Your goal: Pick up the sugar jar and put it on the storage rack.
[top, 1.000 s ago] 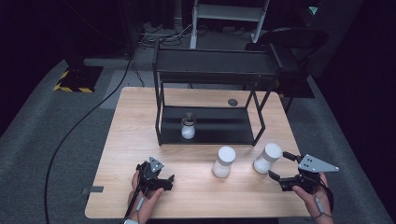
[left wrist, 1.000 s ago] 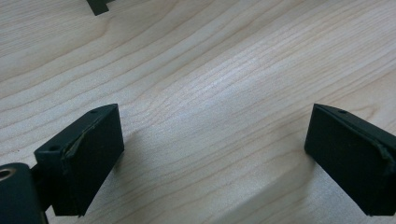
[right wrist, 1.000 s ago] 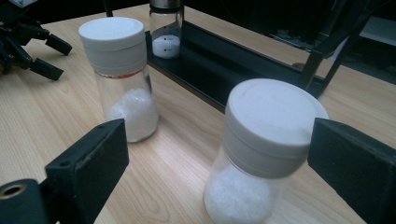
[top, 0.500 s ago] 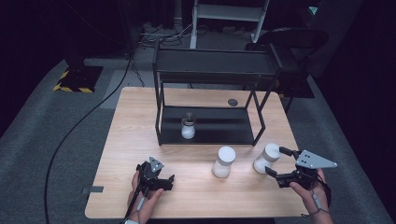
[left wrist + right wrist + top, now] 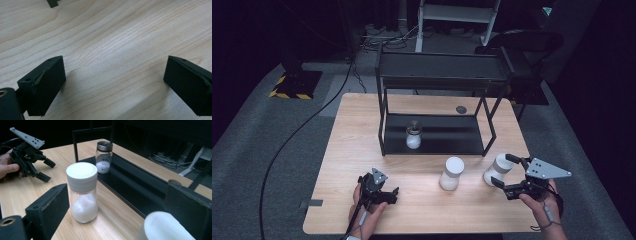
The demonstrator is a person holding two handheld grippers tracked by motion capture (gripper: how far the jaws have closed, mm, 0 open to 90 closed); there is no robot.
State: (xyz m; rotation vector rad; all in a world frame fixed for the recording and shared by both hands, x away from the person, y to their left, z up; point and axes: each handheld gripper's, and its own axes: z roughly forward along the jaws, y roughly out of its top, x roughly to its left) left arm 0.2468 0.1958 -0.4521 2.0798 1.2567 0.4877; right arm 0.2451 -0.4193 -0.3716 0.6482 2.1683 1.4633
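Observation:
Two white-lidded jars of white powder stand on the wooden table (image 5: 352,150). The right jar (image 5: 497,169) sits between the spread jaws of my right gripper (image 5: 501,170), which is open; its lid (image 5: 165,227) shows low between the jaws, close to the right one. The middle jar (image 5: 452,173) (image 5: 82,192) stands free to its left. A small metal-lidded jar (image 5: 413,136) (image 5: 103,157) rests on the bottom shelf of the black rack (image 5: 437,80). My left gripper (image 5: 394,196) (image 5: 112,82) lies open over bare wood near the front edge.
The black rack takes up the back half of the table, its posts (image 5: 488,134) close to the right jar. A small dark disc (image 5: 461,109) lies behind the rack. A person's hand holds the left gripper (image 5: 32,157). Cables run across the grey floor (image 5: 287,145).
My right gripper has moved left toward the right jar, and its jaws now flank it. The left gripper and the other jars have stayed put.

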